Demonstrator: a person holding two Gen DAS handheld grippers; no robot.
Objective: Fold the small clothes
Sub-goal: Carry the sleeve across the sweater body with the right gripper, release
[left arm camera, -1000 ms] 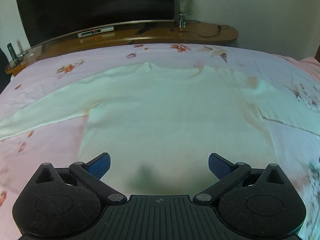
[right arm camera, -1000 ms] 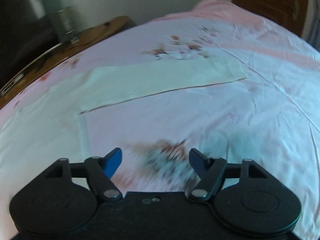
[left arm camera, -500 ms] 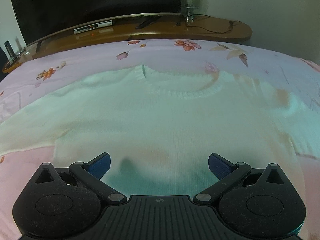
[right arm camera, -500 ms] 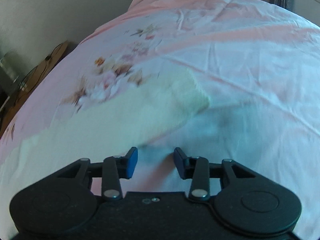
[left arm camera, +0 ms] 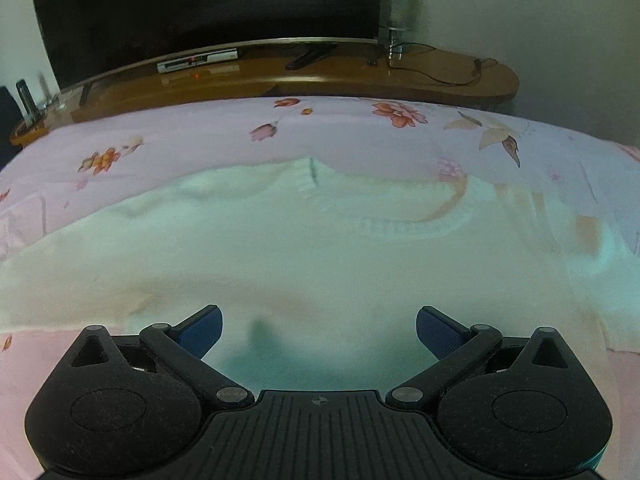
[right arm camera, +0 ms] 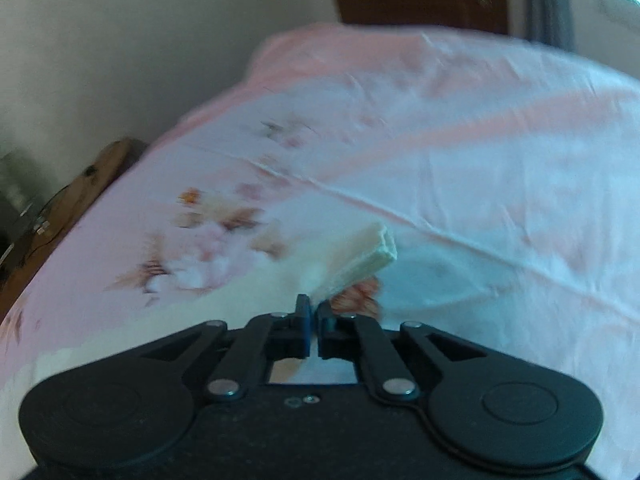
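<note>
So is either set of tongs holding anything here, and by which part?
The right tongs are shut on the cream sweater's sleeve, just short of its cuff end. The left tongs are open over the sweater's body, holding nothing.

no readable text, labels, brands or numbers on anything in view

I see a bed under a pink floral sheet (left arm camera: 360, 136), and just beyond its far edge a curved wooden TV stand (left arm camera: 320, 76) against a pale wall (left arm camera: 540, 12). On the stand sit a dark television (left arm camera: 200, 4) and a set-top box (left arm camera: 198, 60).
</note>
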